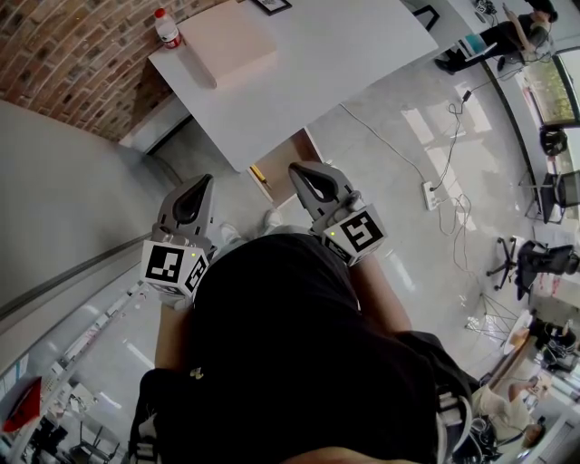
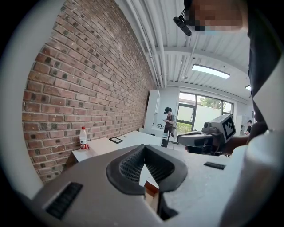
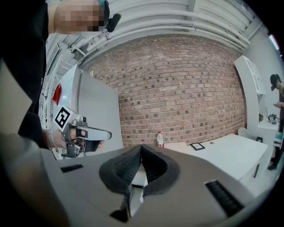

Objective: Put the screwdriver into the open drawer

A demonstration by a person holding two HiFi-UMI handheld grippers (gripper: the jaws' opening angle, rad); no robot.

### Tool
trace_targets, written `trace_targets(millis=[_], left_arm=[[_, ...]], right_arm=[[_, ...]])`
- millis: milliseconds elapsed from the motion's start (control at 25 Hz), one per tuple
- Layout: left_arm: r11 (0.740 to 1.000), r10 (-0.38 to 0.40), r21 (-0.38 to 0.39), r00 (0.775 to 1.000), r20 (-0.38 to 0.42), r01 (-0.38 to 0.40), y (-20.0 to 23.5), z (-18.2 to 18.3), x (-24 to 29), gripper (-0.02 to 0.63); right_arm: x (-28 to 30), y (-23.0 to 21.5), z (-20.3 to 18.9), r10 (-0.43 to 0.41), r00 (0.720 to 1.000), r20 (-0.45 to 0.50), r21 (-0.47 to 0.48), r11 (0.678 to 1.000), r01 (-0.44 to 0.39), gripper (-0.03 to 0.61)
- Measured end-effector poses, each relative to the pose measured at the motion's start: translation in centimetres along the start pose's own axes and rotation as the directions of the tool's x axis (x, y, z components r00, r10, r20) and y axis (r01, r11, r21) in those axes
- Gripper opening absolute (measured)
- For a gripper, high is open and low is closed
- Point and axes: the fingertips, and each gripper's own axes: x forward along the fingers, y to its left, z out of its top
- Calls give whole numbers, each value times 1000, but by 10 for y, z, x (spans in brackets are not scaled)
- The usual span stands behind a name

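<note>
One white table (image 1: 344, 63), its drawer (image 1: 292, 168) open, beside brick wall (image 1: 63, 54); glossy floor (image 1: 408, 136).

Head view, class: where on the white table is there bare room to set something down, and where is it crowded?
Bare: the wide stretch of the table between the beige box and its right edge. Crowded: the corner by the brick wall, where the bottle stands beside the box.
</note>
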Motion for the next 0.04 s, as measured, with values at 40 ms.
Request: trace_targets(millis=[40], left_arm=[[1000, 1, -1, 1000, -1, -1, 1, -1, 0, 3]], right_arm=[[1, 0, -1, 0, 1000, -2, 0, 1000, 0, 11]])
